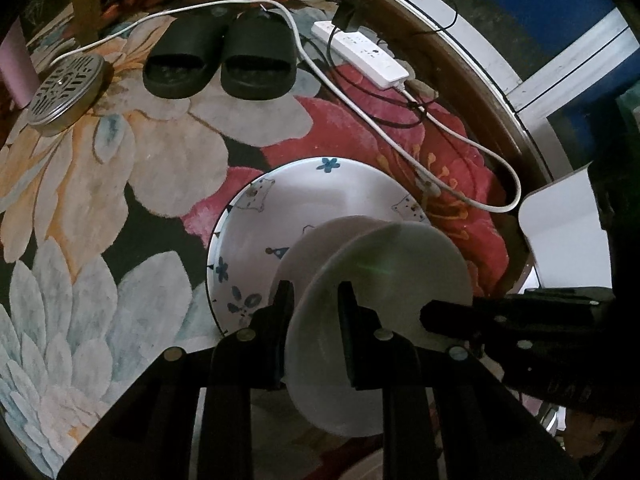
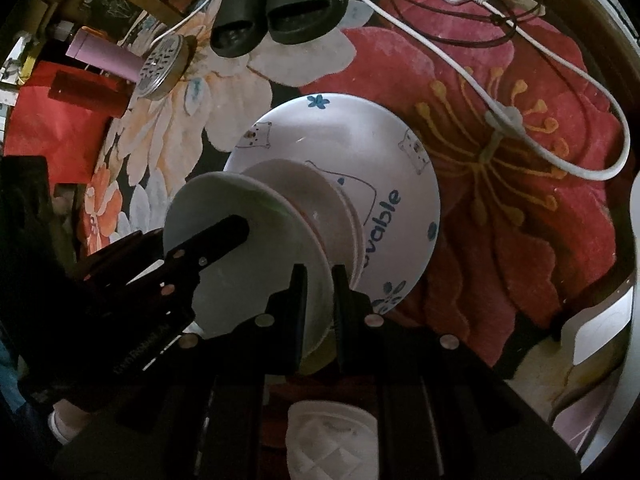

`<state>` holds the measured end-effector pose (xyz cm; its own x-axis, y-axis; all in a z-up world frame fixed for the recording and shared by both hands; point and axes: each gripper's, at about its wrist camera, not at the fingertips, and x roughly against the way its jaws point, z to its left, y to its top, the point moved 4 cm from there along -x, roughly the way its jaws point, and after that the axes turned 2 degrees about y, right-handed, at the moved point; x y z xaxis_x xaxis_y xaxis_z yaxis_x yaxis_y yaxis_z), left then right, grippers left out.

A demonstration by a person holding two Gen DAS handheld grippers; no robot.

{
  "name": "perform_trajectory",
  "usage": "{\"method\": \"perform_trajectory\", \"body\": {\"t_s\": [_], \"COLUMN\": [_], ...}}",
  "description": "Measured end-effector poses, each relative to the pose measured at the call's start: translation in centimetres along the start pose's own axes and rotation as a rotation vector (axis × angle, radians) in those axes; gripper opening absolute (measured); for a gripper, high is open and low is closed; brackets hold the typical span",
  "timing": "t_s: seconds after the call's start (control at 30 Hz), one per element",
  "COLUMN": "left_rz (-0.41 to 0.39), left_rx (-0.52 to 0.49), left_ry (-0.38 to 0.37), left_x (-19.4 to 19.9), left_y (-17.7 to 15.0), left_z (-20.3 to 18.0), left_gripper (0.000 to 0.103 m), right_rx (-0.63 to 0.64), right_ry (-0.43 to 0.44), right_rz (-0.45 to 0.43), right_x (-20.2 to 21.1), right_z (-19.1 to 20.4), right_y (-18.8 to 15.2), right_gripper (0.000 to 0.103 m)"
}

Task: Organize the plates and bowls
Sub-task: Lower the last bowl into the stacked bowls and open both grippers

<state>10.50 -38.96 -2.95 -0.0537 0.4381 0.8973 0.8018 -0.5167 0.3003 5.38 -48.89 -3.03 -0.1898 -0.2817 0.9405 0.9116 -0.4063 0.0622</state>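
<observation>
A white bowl [image 1: 384,268] is held on both sides above a large white plate [image 1: 304,200] with blue cartoon prints that lies on the floral rug. My left gripper [image 1: 314,304] is shut on the bowl's rim, one finger inside and one outside. My right gripper [image 2: 320,284] is shut on the opposite rim of the same bowl [image 2: 248,216]. The plate [image 2: 360,136] shows the word "lovable" in the right wrist view. A second bowl [image 2: 320,192] with a reddish rim line sits under the held one, on the plate.
Black slippers [image 1: 220,60], a white power strip [image 1: 360,52] with cables, and a round metal strainer lid [image 1: 66,88] lie on the rug [image 1: 120,184]. A pink bottle [image 2: 104,54] stands at left. A white object [image 2: 332,436] lies below my right gripper.
</observation>
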Motion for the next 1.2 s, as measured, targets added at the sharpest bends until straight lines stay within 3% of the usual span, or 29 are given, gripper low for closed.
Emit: {"method": "perform_trajectory", "body": {"t_s": [0.27, 0.4, 0.53, 0.77, 0.87, 0.93, 1.03, 1.07, 1.13, 1.2], "left_rz": [0.004, 0.000, -0.025, -0.049, -0.048, -0.054, -0.068, -0.071, -0.080, -0.085], "left_rx": [0.010, 0.014, 0.008, -0.015, -0.012, -0.009, -0.011, -0.011, 0.001, 0.020], "left_ry": [-0.004, -0.009, -0.021, -0.012, -0.008, 0.002, 0.017, 0.022, 0.029, 0.032], "left_x": [0.1, 0.3, 1.1, 1.8, 1.9, 2.1, 2.4, 2.4, 2.6, 2.8], "left_y": [0.1, 0.2, 0.4, 0.6, 0.5, 0.4, 0.2, 0.2, 0.1, 0.1], "left_z": [0.4, 0.3, 0.0, -0.1, 0.3, 0.6, 0.9, 1.0, 1.4, 1.9], "left_gripper": [0.022, 0.038, 0.068, 0.079, 0.086, 0.097, 0.100, 0.101, 0.101, 0.102], "right_rx": [0.007, 0.013, 0.010, 0.003, 0.011, 0.011, 0.012, 0.014, 0.024, 0.023], "right_ry": [-0.020, -0.022, -0.036, -0.035, -0.040, -0.045, -0.051, -0.057, -0.069, -0.087], "right_rz": [-0.013, -0.012, -0.023, -0.028, -0.025, -0.023, -0.022, -0.024, -0.037, -0.061], "right_x": [0.0, -0.1, 0.1, 0.3, 0.3, 0.3, 0.4, 0.5, 0.7, 1.1], "right_z": [-0.1, 0.0, 0.1, 0.0, 0.1, 0.1, 0.2, 0.3, 0.4, 0.3], "right_y": [0.3, 0.4, 0.5, 0.8, 0.9, 0.9, 0.9, 0.8, 0.7, 0.7], "right_gripper": [0.013, 0.013, 0.015, 0.016, 0.016, 0.016, 0.017, 0.019, 0.032, 0.052]}}
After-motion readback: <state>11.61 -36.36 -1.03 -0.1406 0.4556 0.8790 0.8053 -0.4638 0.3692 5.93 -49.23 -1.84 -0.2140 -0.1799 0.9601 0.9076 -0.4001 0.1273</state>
